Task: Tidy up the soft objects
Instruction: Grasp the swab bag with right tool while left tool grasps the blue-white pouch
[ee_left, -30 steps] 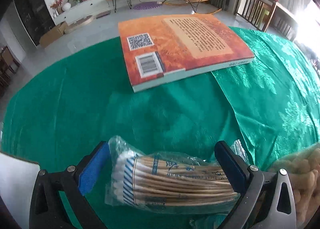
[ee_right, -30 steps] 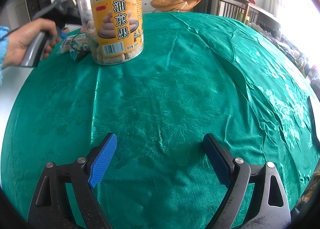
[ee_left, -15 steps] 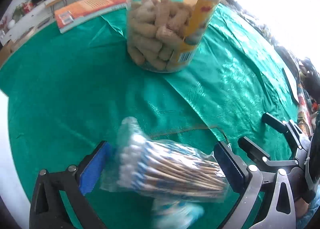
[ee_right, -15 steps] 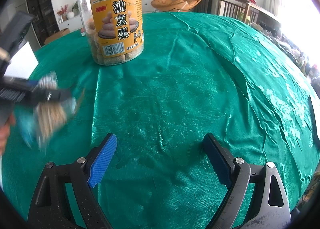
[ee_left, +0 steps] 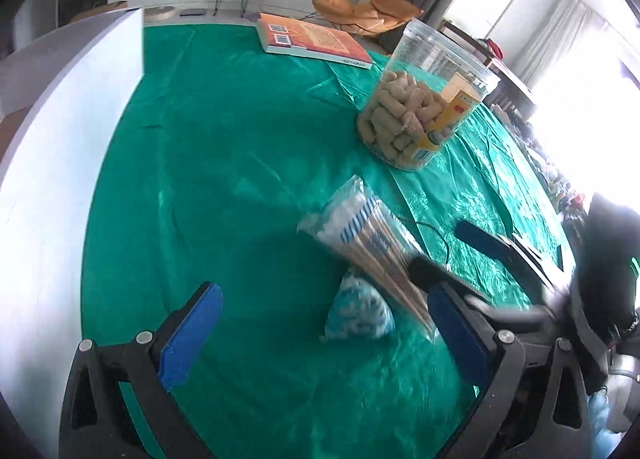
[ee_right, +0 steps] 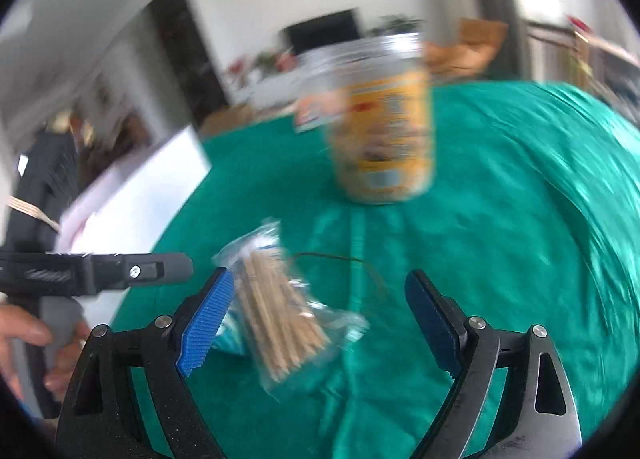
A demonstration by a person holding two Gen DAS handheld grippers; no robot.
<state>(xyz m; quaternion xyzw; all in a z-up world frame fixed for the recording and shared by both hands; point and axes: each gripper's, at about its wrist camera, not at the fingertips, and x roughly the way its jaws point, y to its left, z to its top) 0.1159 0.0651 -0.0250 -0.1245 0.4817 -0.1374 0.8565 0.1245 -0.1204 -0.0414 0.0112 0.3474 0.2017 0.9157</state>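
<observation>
Indoors, green tablecloth [ee_left: 240, 147], living room behind

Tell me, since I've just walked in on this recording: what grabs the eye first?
The clear bag of cotton swabs lying on the green tablecloth, framed by the open right gripper. Behind it stands a clear snack jar with a yellow label. The open left gripper hangs beside the bag.
</observation>
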